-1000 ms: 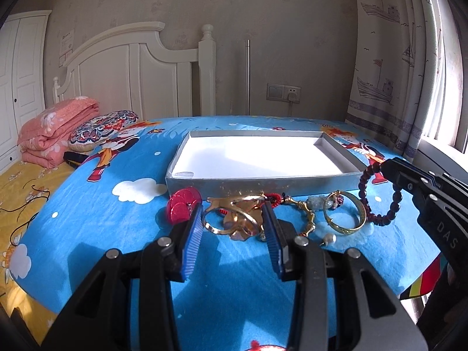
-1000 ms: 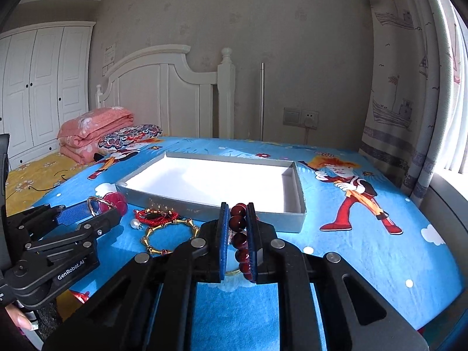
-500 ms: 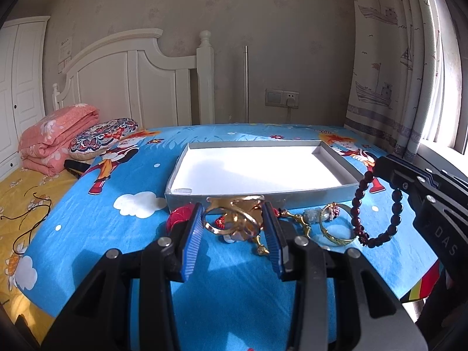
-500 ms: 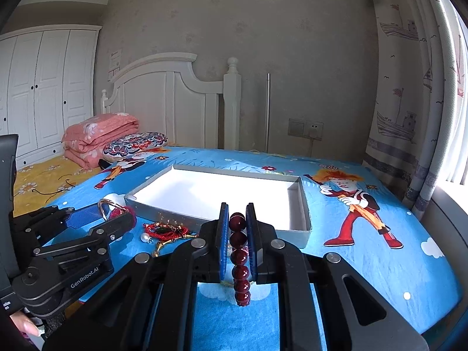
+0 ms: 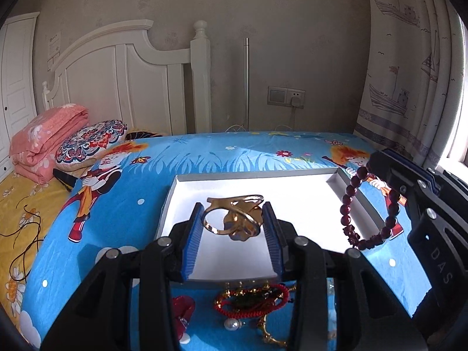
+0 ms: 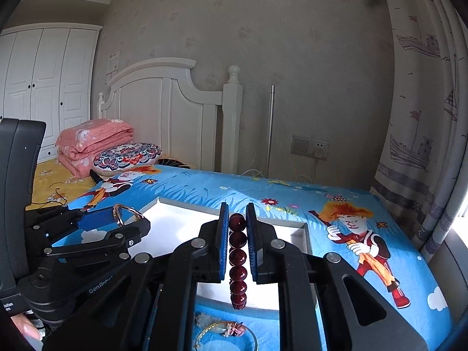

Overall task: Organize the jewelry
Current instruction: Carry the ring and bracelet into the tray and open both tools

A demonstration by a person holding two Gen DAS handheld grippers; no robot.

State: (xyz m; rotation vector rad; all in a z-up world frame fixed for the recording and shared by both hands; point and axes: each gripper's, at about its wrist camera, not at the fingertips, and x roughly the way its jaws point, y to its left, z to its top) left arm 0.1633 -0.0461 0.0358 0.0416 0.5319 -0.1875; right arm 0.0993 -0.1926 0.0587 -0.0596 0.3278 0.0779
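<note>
Low in the left wrist view the red cord bracelet and pearl lie on the blue sheet, and just above them the left gripper pinches the gold ornament over the white tray (only its edges meet the pads). A loose hold could tip it out crooked. At right, the right gripper clamps the dark bead bracelet, whose hanging loop might swing and snag the tray's right wall.
</note>
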